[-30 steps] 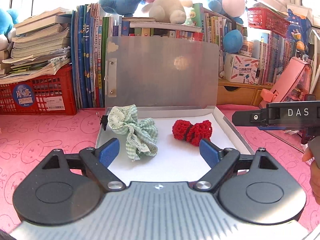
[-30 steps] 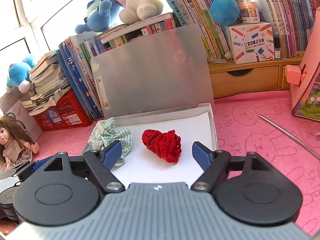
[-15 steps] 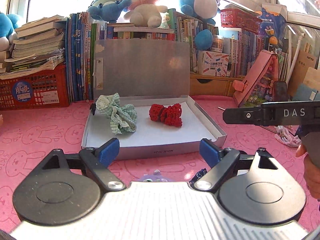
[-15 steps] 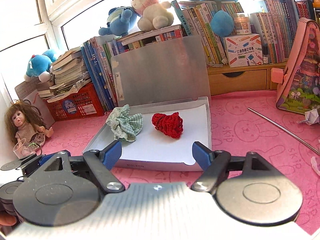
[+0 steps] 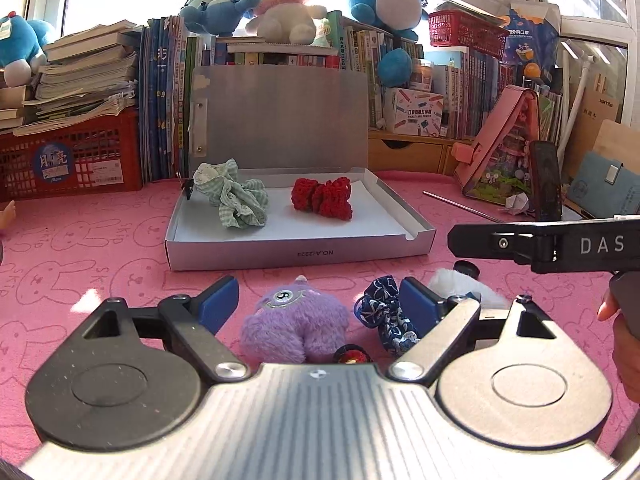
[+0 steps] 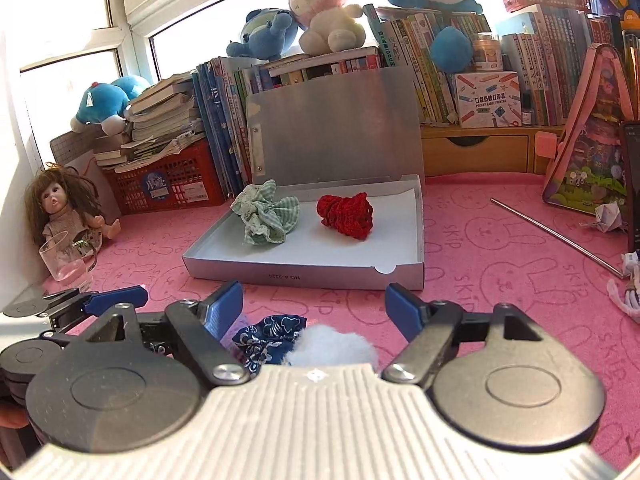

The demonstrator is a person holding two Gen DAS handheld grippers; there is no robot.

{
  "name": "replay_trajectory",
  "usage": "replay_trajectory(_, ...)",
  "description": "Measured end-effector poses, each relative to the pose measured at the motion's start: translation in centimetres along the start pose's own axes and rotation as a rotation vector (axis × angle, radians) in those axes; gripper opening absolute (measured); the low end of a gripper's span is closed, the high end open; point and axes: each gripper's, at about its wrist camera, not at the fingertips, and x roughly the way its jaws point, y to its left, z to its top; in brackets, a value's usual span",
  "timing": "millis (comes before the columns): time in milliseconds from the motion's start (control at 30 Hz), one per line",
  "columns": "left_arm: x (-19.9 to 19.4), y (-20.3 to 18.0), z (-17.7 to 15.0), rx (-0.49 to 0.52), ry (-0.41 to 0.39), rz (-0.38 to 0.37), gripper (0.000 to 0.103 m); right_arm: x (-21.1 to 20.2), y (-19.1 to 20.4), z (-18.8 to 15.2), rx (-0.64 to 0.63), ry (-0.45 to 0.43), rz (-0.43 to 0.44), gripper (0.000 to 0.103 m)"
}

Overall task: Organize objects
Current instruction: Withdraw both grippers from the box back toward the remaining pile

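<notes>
A shallow silver box [image 5: 300,254] [image 6: 304,276] with its lid up holds a green checked scrunchie [image 5: 234,200] [image 6: 268,216] and a red knitted scrunchie [image 5: 322,198] [image 6: 346,216]. In front of the box, on the pink mat, lie a purple fluffy toy [image 5: 296,328], a dark blue patterned scrunchie [image 5: 382,314] [image 6: 270,338] and a white fluffy piece [image 6: 332,346] [image 5: 456,282]. My left gripper [image 5: 316,300] is open, its jaws either side of the purple toy. My right gripper [image 6: 314,300] is open above the blue scrunchie and the white piece.
Books, red crates [image 5: 68,156] and plush toys line the back. A doll [image 6: 64,212] and a clear glass [image 6: 64,258] stand at the left. A pink house-shaped case [image 5: 508,152], a metal rod [image 6: 556,236] and white bits [image 6: 628,292] lie to the right.
Both grippers have drawn back from over the box to the mat in front of it. The purple toy, blue scrunchie and white piece have come into view. Jaws stayed open.
</notes>
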Motion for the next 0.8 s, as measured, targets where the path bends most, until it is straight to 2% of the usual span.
replay_trajectory(633,-1.2,-0.8,-3.6,-0.003,0.024,0.001,0.091,-2.7,0.6,-4.2,-0.06,-0.021,-0.032,0.087)
replay_trajectory(800,-1.4,-0.9,-4.5,-0.007,0.028,-0.001,0.094,-2.9,0.5,-5.3,-0.056,-0.011,-0.037,0.087)
